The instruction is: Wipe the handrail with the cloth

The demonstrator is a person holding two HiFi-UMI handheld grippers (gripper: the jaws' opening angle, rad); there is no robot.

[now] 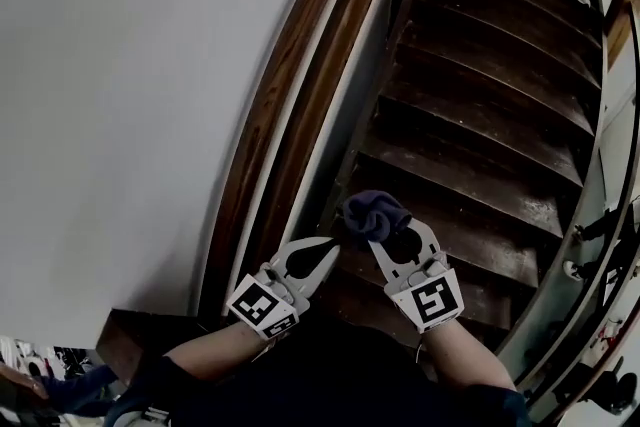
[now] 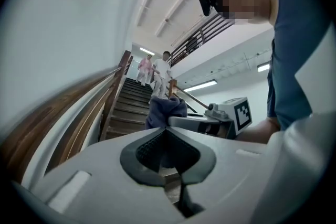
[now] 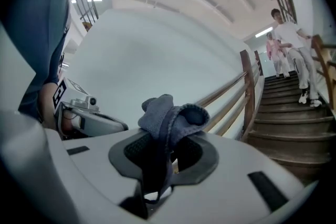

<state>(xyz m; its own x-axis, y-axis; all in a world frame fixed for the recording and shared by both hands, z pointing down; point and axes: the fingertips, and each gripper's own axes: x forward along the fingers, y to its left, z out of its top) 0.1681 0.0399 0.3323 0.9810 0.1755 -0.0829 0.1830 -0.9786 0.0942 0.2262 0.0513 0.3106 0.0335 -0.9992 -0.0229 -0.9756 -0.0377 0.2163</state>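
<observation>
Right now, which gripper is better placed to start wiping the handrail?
Right. The right gripper is shut on the cloth; the left gripper is shut and empty. The handrail runs along the wall on the left, so the right would likely have to reach across.

right gripper [image 1: 397, 241]: clamps dark cloth [image 1: 374, 212] | left gripper [image 1: 330, 251]: jaws seemingly together, tip beside cloth | handrail [image 1: 275, 105]: left of both, untouched

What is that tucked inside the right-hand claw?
A dark blue cloth is pinched between the jaws of the right gripper. It bunches up above them, and a fold runs down through the gap. How much cloth lies deeper is hidden by the jaws themselves.
</observation>
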